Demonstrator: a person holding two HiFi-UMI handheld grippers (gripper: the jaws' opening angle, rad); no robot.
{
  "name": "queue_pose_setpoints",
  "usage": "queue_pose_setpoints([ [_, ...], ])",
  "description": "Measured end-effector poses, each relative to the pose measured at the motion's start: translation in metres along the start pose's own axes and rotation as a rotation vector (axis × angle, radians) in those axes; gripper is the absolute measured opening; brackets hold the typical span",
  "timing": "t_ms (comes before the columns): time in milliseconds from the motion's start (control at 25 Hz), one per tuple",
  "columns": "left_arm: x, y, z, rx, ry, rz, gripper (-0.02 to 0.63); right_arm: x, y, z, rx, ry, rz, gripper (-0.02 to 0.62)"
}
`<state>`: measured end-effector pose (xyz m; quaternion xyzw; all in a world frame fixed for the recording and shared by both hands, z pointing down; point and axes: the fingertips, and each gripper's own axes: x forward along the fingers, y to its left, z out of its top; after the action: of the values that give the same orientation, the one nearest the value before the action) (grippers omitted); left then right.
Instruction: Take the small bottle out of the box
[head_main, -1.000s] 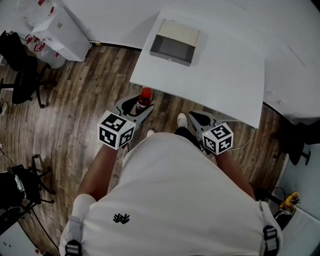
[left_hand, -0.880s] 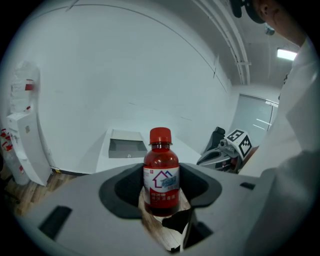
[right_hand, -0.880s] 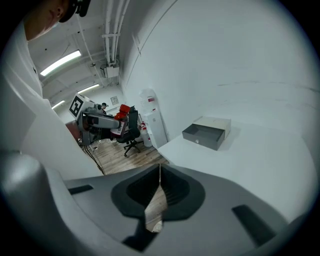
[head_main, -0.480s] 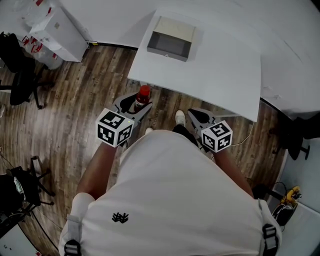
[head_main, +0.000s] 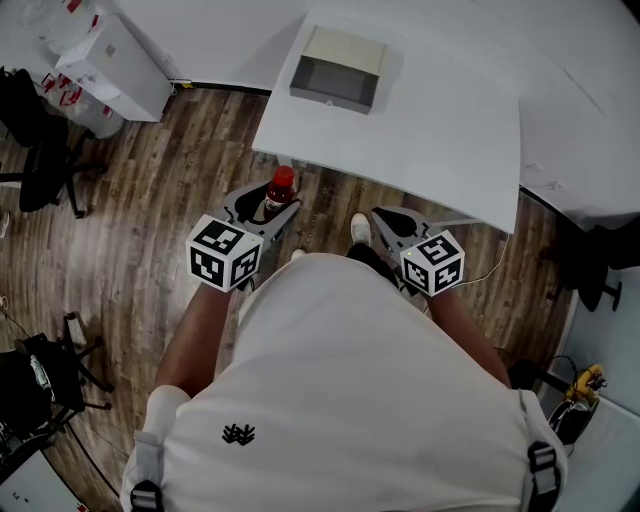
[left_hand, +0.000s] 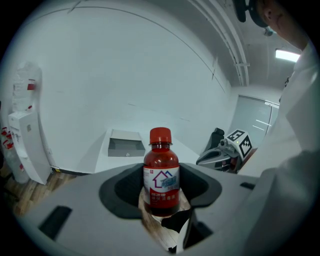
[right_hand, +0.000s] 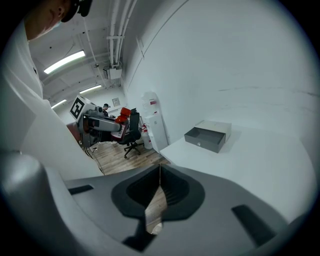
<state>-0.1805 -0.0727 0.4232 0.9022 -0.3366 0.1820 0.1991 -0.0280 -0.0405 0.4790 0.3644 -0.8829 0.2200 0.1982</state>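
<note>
The small bottle (left_hand: 161, 172), red-capped and upright, is sitting clamped between the jaws of the left gripper (head_main: 263, 207), out over the wooden floor (head_main: 140, 220) near the counter (head_main: 450, 130) edge. The open box (head_main: 337, 70) is resting on the counter's far side, well apart from it. The right gripper (right_hand: 157, 175) is hanging clenched, with nothing in it.

From the head view, the small bottle (head_main: 281, 188) shows only cap and shoulders; the left tool (head_main: 268, 203) hides the rest. Its label's fine print is too small to read. The person's torso (head_main: 340, 400) covers the legs.
</note>
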Motion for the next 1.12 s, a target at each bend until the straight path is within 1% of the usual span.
queue_pose_setpoints([
  [560,0.004,-0.004,0.002,0.007,0.003,-0.029,0.222,-0.010,-0.001,0.012,-0.009,-0.036,-0.034,0.006],
  [1120,-0.002,0.003,-0.006,-0.014,0.025,-0.012,0.222,-0.004,0.001,0.016,-0.015,-0.031,-0.028,0.006],
])
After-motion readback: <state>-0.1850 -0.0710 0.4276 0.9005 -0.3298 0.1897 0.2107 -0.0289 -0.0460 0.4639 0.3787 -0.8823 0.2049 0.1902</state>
